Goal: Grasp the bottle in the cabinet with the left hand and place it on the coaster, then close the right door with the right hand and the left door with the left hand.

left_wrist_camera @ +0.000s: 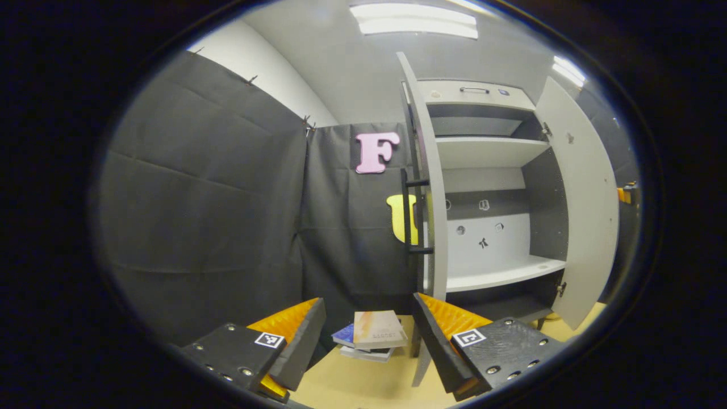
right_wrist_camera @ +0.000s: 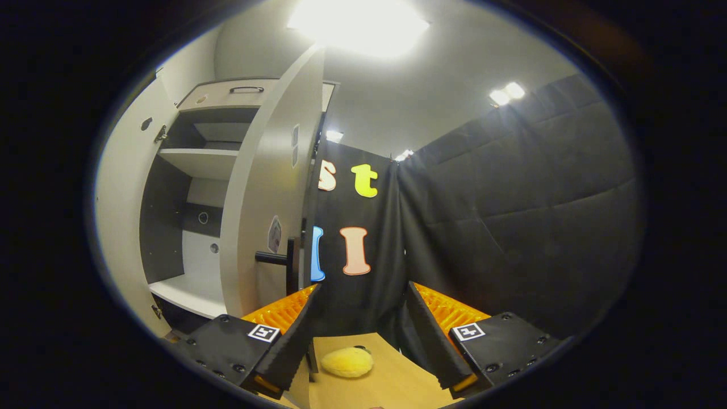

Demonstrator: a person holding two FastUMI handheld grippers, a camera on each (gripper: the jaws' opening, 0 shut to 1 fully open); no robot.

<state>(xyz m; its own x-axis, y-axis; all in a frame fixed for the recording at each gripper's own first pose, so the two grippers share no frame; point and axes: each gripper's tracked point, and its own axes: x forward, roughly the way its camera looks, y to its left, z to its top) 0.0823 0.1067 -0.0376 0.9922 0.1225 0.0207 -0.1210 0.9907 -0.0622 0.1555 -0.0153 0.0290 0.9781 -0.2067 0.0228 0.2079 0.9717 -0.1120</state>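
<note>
In the left gripper view the white cabinet [left_wrist_camera: 488,153] stands to the right of centre with both doors swung open. Its left door [left_wrist_camera: 433,216] is edge-on to me, a black bar handle [left_wrist_camera: 406,216] on its outer face; the right door [left_wrist_camera: 588,210] hangs wide. The shelves [left_wrist_camera: 500,272] that I can see are bare. My left gripper [left_wrist_camera: 368,304] is open, low and left of that door, nothing between its fingers. In the right gripper view the right door [right_wrist_camera: 267,193] is close at the left with its handle [right_wrist_camera: 279,259]. My right gripper [right_wrist_camera: 362,287] is open and holds nothing.
A small stack of books [left_wrist_camera: 375,336] lies on the tan table [left_wrist_camera: 363,386] just beyond my left fingers. A yellow fluffy object [right_wrist_camera: 347,362] rests on the table [right_wrist_camera: 397,383] between my right fingers. Black cloth walls close in behind and beside both grippers.
</note>
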